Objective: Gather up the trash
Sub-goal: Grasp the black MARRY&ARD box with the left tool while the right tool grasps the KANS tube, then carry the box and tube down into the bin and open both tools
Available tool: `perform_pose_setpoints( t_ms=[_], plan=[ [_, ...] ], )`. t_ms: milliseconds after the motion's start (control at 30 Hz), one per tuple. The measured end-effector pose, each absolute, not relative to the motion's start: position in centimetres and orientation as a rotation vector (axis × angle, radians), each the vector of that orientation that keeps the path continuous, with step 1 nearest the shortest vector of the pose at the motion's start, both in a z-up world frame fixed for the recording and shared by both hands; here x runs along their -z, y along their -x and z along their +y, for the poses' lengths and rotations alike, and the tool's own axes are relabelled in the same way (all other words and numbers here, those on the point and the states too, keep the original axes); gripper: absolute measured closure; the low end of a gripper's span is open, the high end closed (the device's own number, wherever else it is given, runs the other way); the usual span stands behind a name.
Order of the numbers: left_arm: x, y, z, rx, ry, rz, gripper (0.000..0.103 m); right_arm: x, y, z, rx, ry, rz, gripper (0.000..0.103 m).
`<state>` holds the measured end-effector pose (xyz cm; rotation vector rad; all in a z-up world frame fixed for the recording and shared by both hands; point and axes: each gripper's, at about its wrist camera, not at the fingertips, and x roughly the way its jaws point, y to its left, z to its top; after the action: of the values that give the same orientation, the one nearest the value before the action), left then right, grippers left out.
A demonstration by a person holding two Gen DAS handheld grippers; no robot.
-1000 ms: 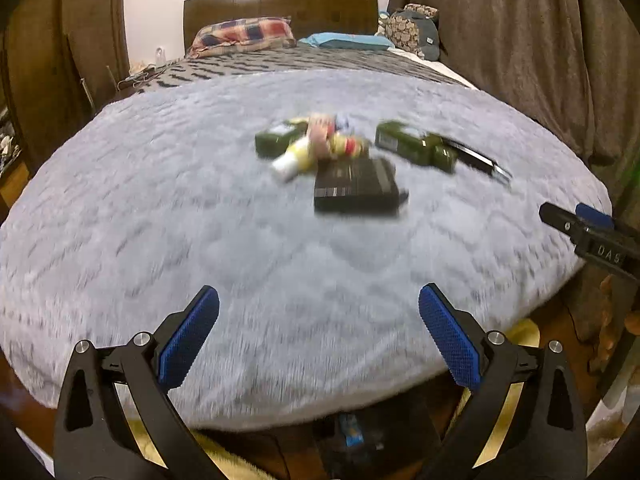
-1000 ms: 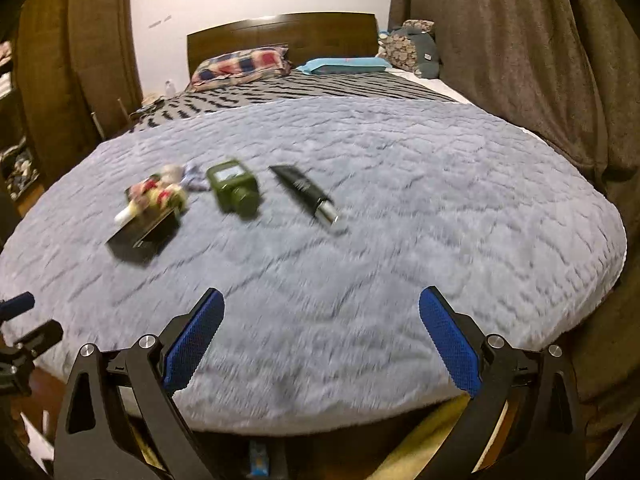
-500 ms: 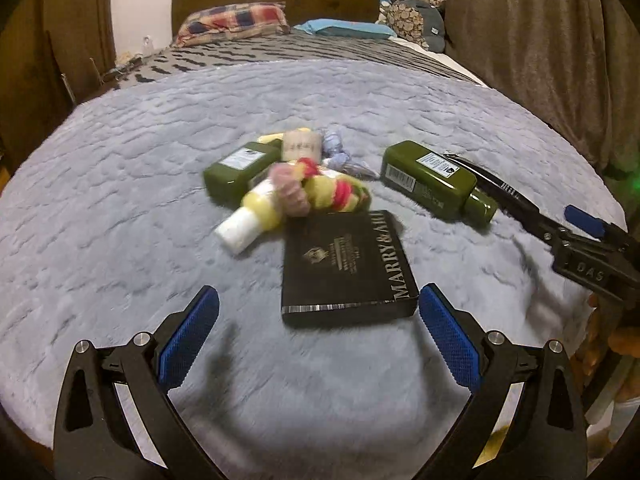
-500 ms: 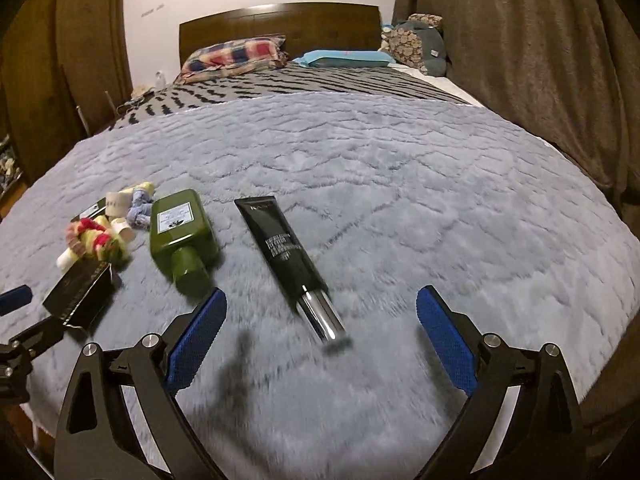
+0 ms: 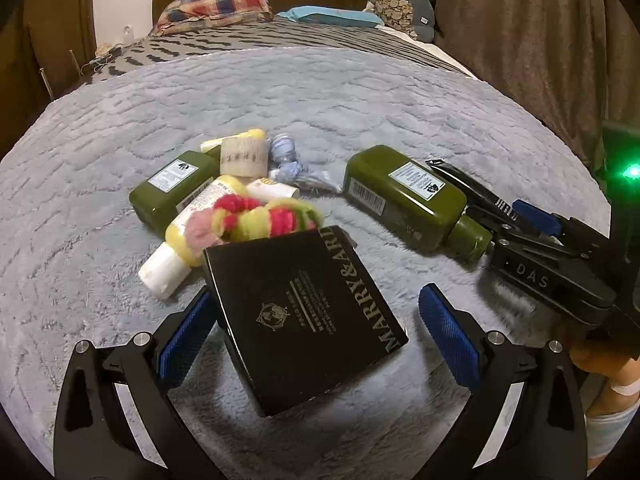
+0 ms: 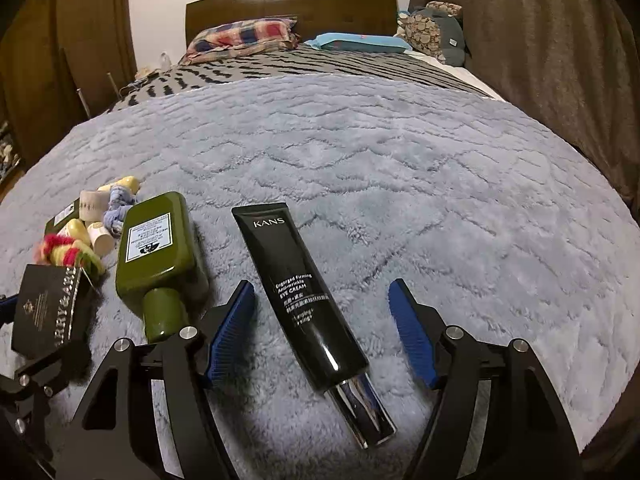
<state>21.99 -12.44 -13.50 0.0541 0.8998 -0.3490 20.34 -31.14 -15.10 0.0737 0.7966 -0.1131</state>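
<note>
A pile of trash lies on the grey fuzzy blanket (image 5: 360, 92). My left gripper (image 5: 320, 336) is open, its blue pads on either side of a black box (image 5: 304, 312) marked MARRY&ARD, which looks tilted up at its far end. Behind the box lie a red-yellow woolly ring (image 5: 256, 220), a yellow tube (image 5: 188, 236) and two green bottles (image 5: 404, 196) (image 5: 172, 188). My right gripper (image 6: 324, 328) is open around a black KANS eye cream tube (image 6: 296, 288) with a silver cap. It also shows in the left wrist view (image 5: 536, 232).
The bed runs back to a striped cover (image 6: 312, 64), pillows (image 6: 240, 36) and a wooden headboard (image 6: 288, 4). Brown curtains (image 6: 540, 40) hang along the right side. A wardrobe (image 6: 80, 40) stands at the left. A small cream roll (image 5: 244, 156) and blue scraps (image 5: 284, 156) lie in the pile.
Both grippers have moved forward and down over the bed. The left one now straddles the black box, whose far end has lifted; the right one now straddles the black tube.
</note>
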Motion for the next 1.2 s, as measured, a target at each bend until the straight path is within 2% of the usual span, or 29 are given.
perform_pose_setpoints(
  t_ms=[200,233,267,400,600,767,1200],
  plan=[
    [14.1,-23.4,-12.5,0.311,-0.051,0.920,0.011,15.3,-20.5,-31.0,0.102,-0.046,0.810,0.046],
    [14.3,-23.6,-12.4,0.306,-0.051,0.929,0.021,15.3,-20.4,-31.0,0.099,-0.043,0.811,0.054],
    [14.4,-23.6,-12.4,0.307,-0.050,0.935,0.021,15.3,-20.4,-30.9,0.092,-0.047,0.813,0.063],
    [14.3,-22.3,-12.1,0.321,-0.078,0.915,0.022,15.2,-19.6,-30.6,0.093,-0.037,0.813,0.075],
    [13.9,-19.3,-10.7,0.347,-0.101,0.887,0.025,14.6,-16.9,-29.9,0.067,-0.040,0.815,0.075],
    [13.3,-16.4,-9.1,0.351,-0.095,0.865,0.033,14.0,-13.4,-29.0,0.033,-0.046,0.800,0.076],
    [9.1,-7.3,-5.9,0.356,-0.095,0.737,0.034,9.6,-2.5,-24.8,-0.102,-0.084,0.671,0.076]
  ],
)
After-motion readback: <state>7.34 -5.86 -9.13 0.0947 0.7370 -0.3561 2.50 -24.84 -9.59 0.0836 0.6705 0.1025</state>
